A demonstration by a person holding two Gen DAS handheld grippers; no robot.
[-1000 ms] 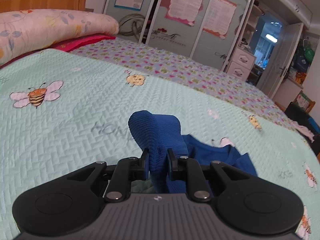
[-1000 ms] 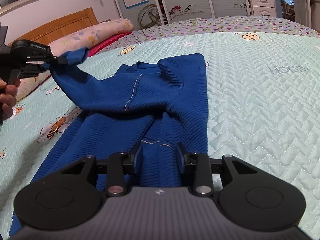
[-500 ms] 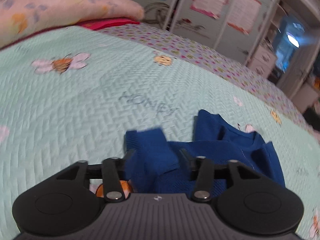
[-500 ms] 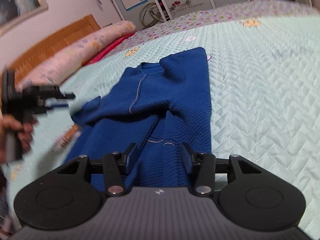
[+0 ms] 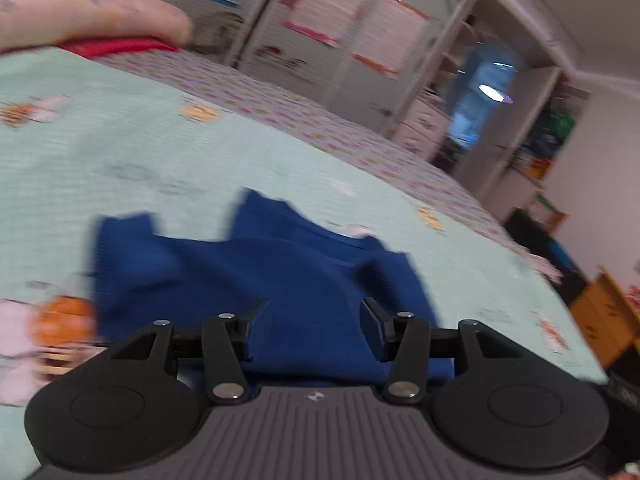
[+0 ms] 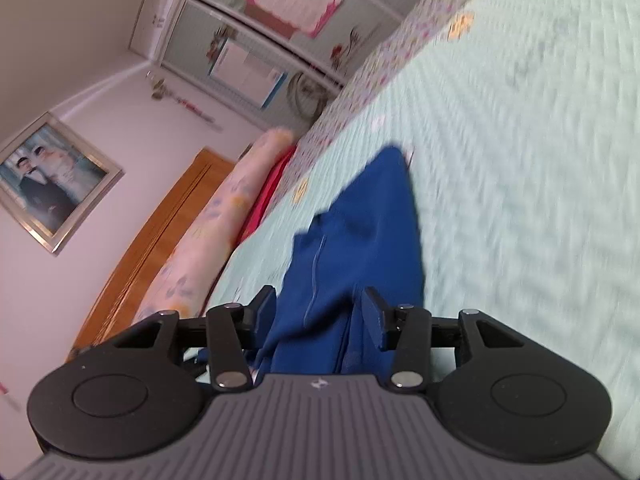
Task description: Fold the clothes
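Note:
A blue knit sweater point(image 5: 280, 264) lies on the mint quilted bedspread point(image 5: 120, 140), with one sleeve cuff point(image 5: 124, 236) lying loose at its left side. My left gripper point(image 5: 313, 306) hovers low over the sweater with its jaws wide apart and nothing pinched. In the right wrist view the picture is rolled, and the sweater point(image 6: 372, 208) stretches away from my right gripper point(image 6: 318, 296). Blue fabric shows between the right gripper's spread jaws, and the pads do not press on it. Both views are motion-blurred.
A floral pillow point(image 6: 208, 232) and a red cloth point(image 5: 116, 46) lie by the wooden headboard point(image 6: 160, 232). Wardrobe doors with posters point(image 5: 320, 40) stand beyond the bed. Wooden furniture point(image 5: 600, 312) stands past the bed's right edge. A framed photo point(image 6: 52, 180) hangs on the wall.
My left gripper let go of the sleeve cuff, opened and sank over the sweater; the sleeve now lies flat. My right gripper opened wider and rolled, which tilted its view.

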